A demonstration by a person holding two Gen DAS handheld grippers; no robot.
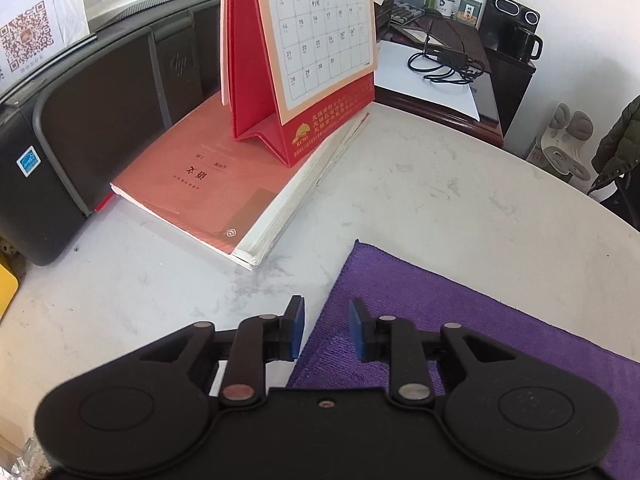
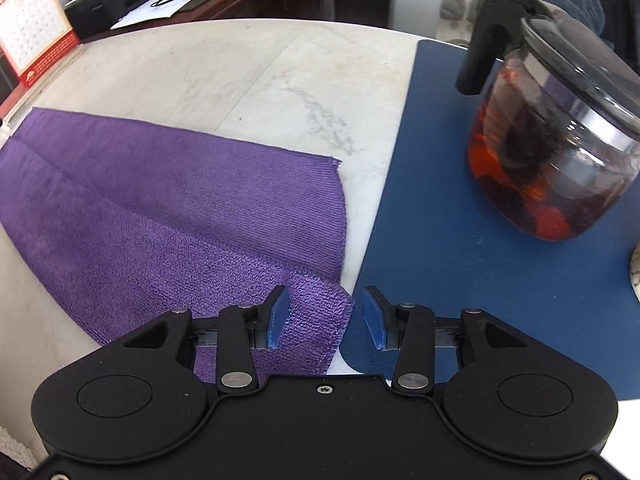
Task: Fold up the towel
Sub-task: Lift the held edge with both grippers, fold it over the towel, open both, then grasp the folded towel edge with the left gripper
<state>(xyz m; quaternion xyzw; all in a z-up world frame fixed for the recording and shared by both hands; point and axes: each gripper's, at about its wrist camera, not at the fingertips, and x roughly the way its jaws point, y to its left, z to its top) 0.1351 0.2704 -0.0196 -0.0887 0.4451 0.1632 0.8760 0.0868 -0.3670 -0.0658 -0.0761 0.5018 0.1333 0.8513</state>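
Flanking one purple towel [image 2: 168, 200], two splayed grippers

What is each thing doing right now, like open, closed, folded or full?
Purple microfibre towel: lying on the table, near part doubled over.
Left hand-held gripper: open, over the towel's left edge.
Right hand-held gripper: open, over the towel's right edge.
Glass teapot with black lid: upright, lid on, holding reddish tea.
Red desk calendar: standing open.
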